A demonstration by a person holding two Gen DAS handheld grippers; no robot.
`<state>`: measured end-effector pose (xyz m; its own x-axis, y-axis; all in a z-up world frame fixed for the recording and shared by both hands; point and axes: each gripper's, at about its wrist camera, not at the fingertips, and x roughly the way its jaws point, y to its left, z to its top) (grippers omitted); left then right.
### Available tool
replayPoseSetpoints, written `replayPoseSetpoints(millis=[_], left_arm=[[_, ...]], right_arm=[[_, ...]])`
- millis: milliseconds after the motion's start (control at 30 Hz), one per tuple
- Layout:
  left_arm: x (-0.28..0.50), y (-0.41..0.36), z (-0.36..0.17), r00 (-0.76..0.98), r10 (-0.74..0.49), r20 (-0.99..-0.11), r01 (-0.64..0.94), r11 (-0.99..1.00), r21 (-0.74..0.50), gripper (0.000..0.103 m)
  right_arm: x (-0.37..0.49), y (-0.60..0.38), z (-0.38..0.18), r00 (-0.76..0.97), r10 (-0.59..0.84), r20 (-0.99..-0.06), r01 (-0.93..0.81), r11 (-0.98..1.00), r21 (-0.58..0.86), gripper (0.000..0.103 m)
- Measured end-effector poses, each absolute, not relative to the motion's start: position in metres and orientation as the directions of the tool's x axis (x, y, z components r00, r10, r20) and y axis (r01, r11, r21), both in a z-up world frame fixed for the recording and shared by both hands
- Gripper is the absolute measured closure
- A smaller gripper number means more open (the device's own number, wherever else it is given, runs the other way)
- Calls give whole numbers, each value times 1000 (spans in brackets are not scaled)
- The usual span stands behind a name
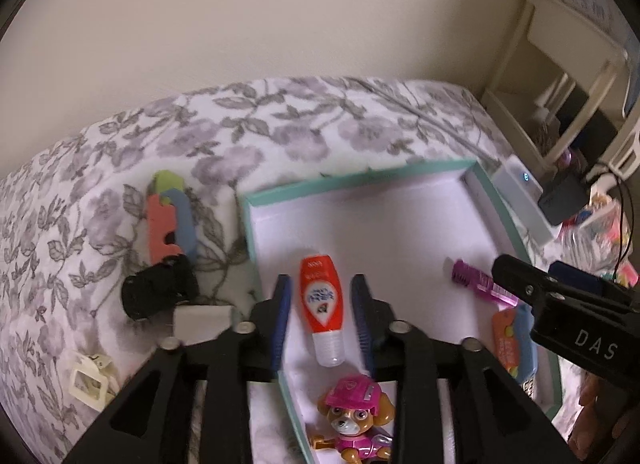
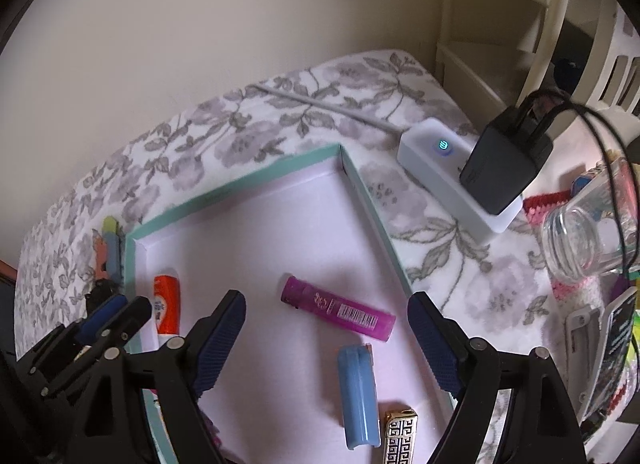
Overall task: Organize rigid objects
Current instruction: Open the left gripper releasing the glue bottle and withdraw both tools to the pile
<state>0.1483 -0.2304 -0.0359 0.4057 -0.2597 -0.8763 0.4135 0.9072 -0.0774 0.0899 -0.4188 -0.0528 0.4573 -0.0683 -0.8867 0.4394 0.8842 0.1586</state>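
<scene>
A teal-rimmed white tray (image 1: 352,180) (image 2: 240,188) lies on the floral bedspread. My left gripper (image 1: 322,282) is open, its fingers on either side of an orange tube with a clear cap (image 1: 322,304) lying in the tray; it does not grip it. The tube also shows in the right wrist view (image 2: 166,300). My right gripper (image 2: 326,318) is open and empty above a purple tube (image 2: 336,308) (image 1: 476,280). A blue case (image 2: 358,396), a gold patterned lighter (image 2: 400,436) and a pink pup figure (image 1: 354,420) also lie in the tray.
Left of the tray lie coloured foam pieces (image 1: 170,220), a black toy car (image 1: 160,292), a white block (image 1: 202,320) and a cream clip (image 1: 90,384). To the right lie a white power strip with a black charger (image 2: 472,180), a glass jar (image 2: 588,232) and clutter.
</scene>
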Motion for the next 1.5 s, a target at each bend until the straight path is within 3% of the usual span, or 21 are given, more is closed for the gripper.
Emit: replayPoseSetpoints(millis=[133,200,367,433,933,1500], left_arm=[[153,-220,-26,426,-250,-870,375,923,-82,43],[156,-215,-24,433,-244,-868,357,930,-84,37],[162,-202,-25,430,-231,-873,310,946,-98,30],[165,-196,-26,433,-224,-873,283,953,-105,14],[177,-150,-24,448,-92,-889,115,992,-45,12],[144,-70,41,489,50,-871,-49,998,30,12]], right_arm=[[89,-418,-42,479,-75,-875,434,886,162,13],[88,-417,-37,491,-76,-868,429,888,165,5],[89,-415,-38,494,-63,-867,420,891,174,4],[89,-414,-38,494,-66,-867,420,891,171,0],[92,-400,-30,527,-48,-848,375,909,182,0],[98,-319,14,559,15,-829,238,955,178,0]])
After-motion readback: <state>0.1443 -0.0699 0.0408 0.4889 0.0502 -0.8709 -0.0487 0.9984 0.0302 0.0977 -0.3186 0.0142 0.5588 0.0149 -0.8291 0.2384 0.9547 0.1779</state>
